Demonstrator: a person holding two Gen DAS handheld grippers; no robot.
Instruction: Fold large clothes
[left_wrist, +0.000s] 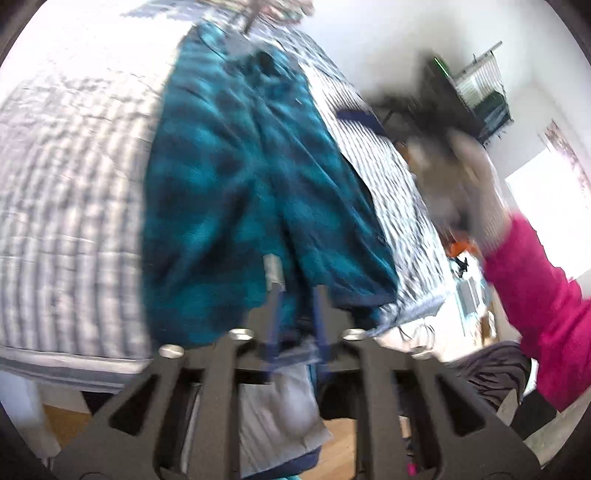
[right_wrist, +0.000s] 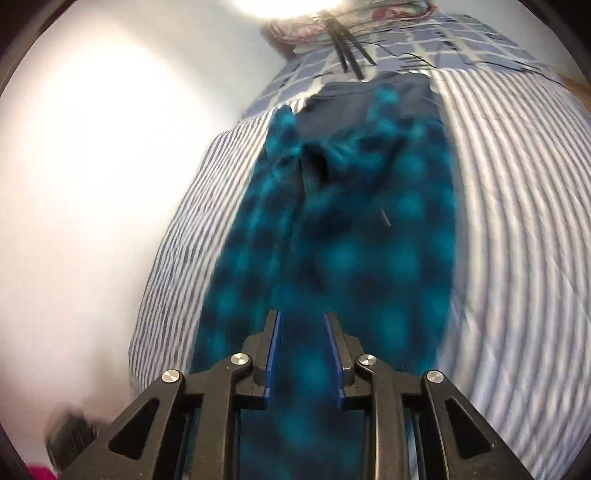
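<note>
A teal and dark plaid fleece garment (left_wrist: 240, 166) lies lengthwise on a bed with a blue-and-white striped cover (left_wrist: 74, 184). Its near end reaches the bed's edge. My left gripper (left_wrist: 297, 295) hovers over that near end, open, with a gap between the blue pads and nothing pinched. In the right wrist view the same garment (right_wrist: 351, 240) stretches away over the striped cover (right_wrist: 517, 221). My right gripper (right_wrist: 303, 321) is above it, open, with only cloth showing below the gap. A blurred hand (left_wrist: 476, 184) in a pink sleeve (left_wrist: 539, 306) is at the right.
A pale cloth (left_wrist: 280, 406) hangs under the bed edge above a wooden floor (left_wrist: 66, 417). Dark clothing (left_wrist: 491, 373) is piled at the right. A checked blue cover (right_wrist: 443, 40) and black straps (right_wrist: 347, 48) lie at the bed's far end. A white wall (right_wrist: 92, 184) runs along the left.
</note>
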